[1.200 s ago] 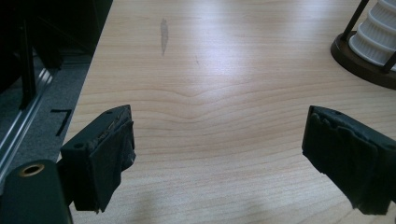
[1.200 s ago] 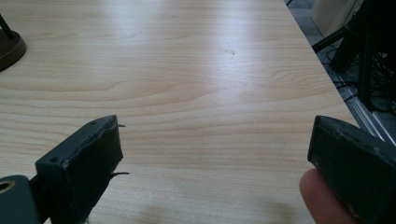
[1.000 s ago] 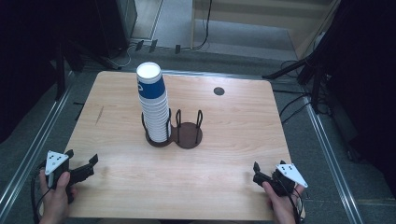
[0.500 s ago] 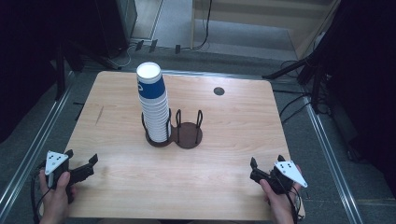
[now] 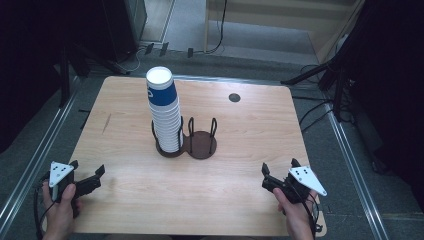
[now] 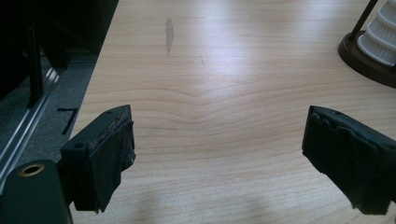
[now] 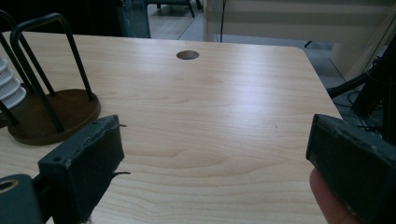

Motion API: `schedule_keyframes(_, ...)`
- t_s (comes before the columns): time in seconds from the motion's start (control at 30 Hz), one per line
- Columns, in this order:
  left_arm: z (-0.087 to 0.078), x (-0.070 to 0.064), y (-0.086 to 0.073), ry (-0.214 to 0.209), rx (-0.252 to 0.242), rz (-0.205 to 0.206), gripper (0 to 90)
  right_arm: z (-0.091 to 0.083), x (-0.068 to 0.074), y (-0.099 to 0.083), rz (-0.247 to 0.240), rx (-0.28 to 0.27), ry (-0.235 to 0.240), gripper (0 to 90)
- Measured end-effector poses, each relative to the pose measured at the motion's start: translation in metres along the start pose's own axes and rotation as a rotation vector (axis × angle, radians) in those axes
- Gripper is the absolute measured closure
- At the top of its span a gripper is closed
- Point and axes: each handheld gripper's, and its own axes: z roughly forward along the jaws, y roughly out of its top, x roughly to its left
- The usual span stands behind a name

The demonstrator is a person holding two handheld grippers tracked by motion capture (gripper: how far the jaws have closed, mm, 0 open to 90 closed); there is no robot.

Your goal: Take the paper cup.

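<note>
Fingers on both your left gripper (image 5: 85, 176) and right gripper (image 5: 278, 171) are spread apart, holding nothing, low in the frame. Cup stack (image 5: 164, 112) sits center in the holder (image 5: 202, 145); looks like nothing's started.

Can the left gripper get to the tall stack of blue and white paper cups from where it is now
Probably yes: the left gripper, jaws open, faces bare wooden table toward the tall stack of blue and white paper cups; the dark holder's upright wires may hinder low grasps.
</note>
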Motion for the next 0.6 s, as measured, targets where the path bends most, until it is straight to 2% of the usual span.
schedule_keyframes(0.33,0.001,-0.001,0.000,0.016,-0.003,-0.001,10.3,0.009,0.020,0.019,-0.002,-0.004,0.036,4.8)
schedule_keyframes(0.6,0.000,-0.001,0.000,0.012,-0.001,0.003,10.3,0.019,0.038,0.030,-0.007,-0.019,0.068,5.4)
